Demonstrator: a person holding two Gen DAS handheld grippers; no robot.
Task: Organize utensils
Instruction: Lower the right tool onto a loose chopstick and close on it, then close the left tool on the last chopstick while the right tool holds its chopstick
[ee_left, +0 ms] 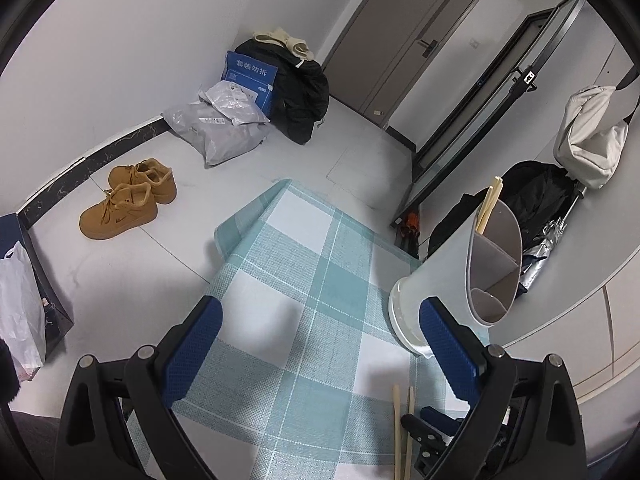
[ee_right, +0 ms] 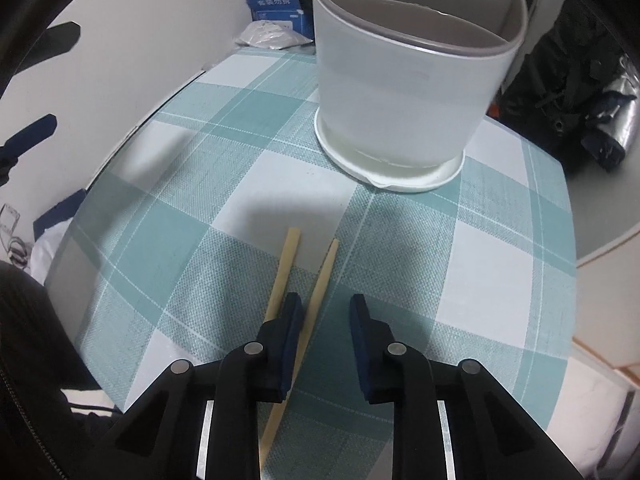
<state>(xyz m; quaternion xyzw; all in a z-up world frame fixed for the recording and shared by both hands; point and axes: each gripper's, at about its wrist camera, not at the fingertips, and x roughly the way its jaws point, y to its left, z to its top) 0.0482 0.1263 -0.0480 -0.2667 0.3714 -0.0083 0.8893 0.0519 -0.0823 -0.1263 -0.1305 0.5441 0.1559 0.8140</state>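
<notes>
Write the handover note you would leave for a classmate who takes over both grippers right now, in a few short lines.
Left gripper: open, empty, hanging over the checked tablecloth beside the white utensil holder.
Right gripper: open, low over two loose chopsticks lying on the cloth; one runs between its fingers, ungripped.
Done: a pair of chopsticks already stands in one holder compartment.
Left: close on the loose chopsticks, probably one at a time, and drop them into the holder.

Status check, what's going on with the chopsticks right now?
Both grippers open: left gripper idle, right gripper low over two chopsticks on the checked cloth. Holder ahead, unobstructed.
</notes>
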